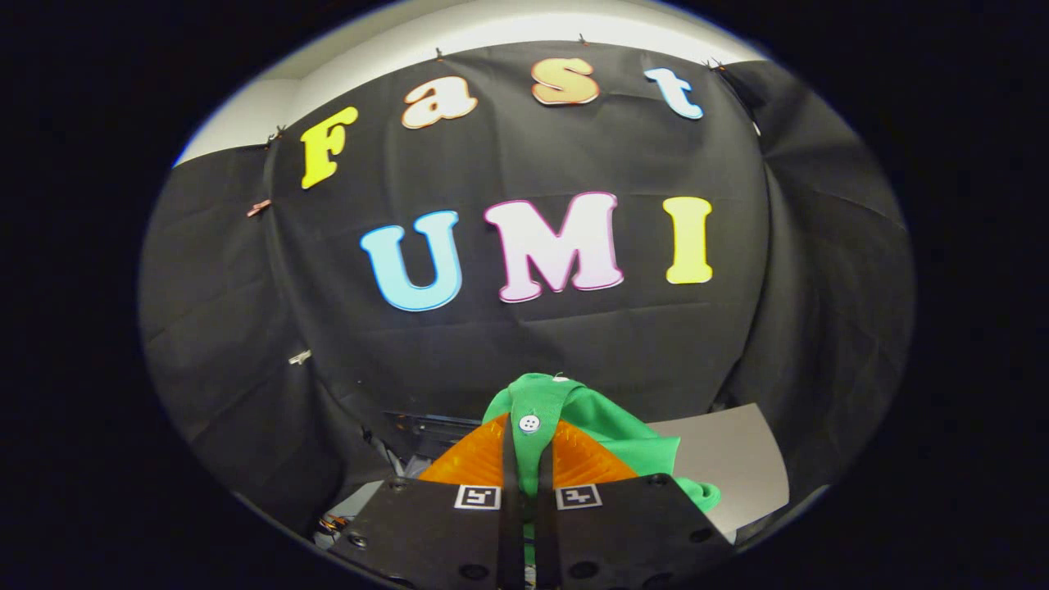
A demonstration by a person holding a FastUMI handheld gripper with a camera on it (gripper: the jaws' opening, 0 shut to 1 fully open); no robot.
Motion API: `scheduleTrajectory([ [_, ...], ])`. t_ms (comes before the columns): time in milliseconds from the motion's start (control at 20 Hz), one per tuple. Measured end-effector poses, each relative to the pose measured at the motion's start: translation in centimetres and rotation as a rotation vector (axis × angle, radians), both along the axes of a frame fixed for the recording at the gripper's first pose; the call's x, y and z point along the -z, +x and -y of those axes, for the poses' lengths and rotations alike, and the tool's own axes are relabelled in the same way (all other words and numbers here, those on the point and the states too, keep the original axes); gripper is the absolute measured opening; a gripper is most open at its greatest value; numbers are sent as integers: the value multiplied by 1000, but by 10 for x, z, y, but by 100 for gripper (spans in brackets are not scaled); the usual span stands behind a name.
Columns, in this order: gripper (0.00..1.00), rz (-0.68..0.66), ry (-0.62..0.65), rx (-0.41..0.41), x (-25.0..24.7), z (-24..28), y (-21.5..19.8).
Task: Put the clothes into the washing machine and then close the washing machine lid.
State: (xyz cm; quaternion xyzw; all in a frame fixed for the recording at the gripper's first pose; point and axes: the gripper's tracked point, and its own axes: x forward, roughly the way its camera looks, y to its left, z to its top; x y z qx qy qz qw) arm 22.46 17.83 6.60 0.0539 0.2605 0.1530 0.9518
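Observation:
My gripper (529,449) is raised and faces the black cloth wall. Its two orange fingers (467,463) are pressed together on a green garment (610,430) with a white button (529,423). A strip of the green cloth runs down between the fingers, and the rest bulges over their tips and hangs to the right side. The washing machine's grey surface (729,459) lies below and to the right of the fingers, partly covered by the hanging cloth. Whether its lid stands open cannot be told.
The booth's black cloth wall (533,344) stands close ahead and curves around both sides. A dark frame and some cables (410,430) show low on the left beside the fingers.

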Motion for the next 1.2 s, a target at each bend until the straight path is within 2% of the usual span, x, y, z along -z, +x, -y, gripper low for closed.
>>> scheduleTrajectory([
  [200,10,-23,28,-48,19,-57,-4],
  [550,10,-73,51,-87,73,-134,6],
  [850,10,-102,57,-96,141,-168,18],
  [1200,10,-160,2,-83,248,-178,27],
])
